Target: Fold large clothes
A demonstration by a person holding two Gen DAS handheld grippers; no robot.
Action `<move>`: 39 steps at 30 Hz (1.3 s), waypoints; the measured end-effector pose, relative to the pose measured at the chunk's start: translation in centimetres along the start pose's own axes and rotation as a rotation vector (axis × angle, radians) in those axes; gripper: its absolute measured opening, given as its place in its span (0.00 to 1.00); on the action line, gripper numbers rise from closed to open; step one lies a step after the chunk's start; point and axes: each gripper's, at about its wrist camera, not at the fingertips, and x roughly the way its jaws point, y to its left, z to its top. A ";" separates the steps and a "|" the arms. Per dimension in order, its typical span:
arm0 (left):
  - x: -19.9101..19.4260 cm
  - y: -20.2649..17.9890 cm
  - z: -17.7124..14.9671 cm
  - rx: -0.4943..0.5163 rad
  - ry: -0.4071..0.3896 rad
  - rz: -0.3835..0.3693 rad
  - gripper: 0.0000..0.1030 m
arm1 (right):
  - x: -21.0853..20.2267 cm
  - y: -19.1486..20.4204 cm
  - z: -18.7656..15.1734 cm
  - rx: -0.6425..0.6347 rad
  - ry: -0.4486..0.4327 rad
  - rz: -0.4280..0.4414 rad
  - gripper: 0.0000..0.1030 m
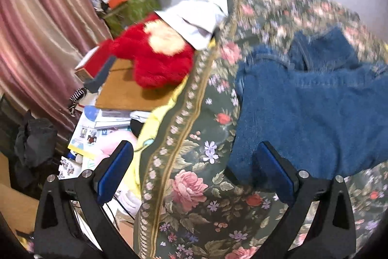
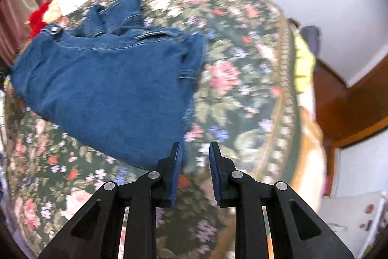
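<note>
A blue denim garment (image 1: 315, 108) (image 2: 109, 79) lies folded over on a flowered bedspread (image 1: 194, 186) (image 2: 242, 64). Its metal button and waistband show at the upper left in the right wrist view. My left gripper (image 1: 195, 147) is wide open over the bedspread, with nothing between its fingers. Its right finger (image 1: 276, 169) stands at the denim's near left corner. My right gripper (image 2: 196, 145) is shut to a narrow gap, holds nothing, and hovers just past the denim's near right corner.
A red plush toy (image 1: 157, 60) and a white cloth (image 1: 198, 16) lie at the bed's far left. Beside the bed are papers and books (image 1: 97, 125), a wooden board (image 1: 126, 94) and a pink curtain (image 1: 36, 28). Brown wooden furniture (image 2: 351, 101) stands right of the bed.
</note>
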 end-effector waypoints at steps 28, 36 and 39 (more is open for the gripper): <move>7.3 -4.1 -6.2 -0.633 0.136 -0.607 0.87 | 5.8 17.2 6.1 -0.180 0.048 0.235 0.18; 9.5 -3.5 -3.8 -0.731 0.017 -0.597 0.85 | 7.3 16.4 5.5 -0.149 0.015 0.317 0.19; 8.4 -3.6 -2.9 -0.701 0.002 -0.473 0.53 | 7.3 15.8 5.6 -0.117 0.021 0.345 0.19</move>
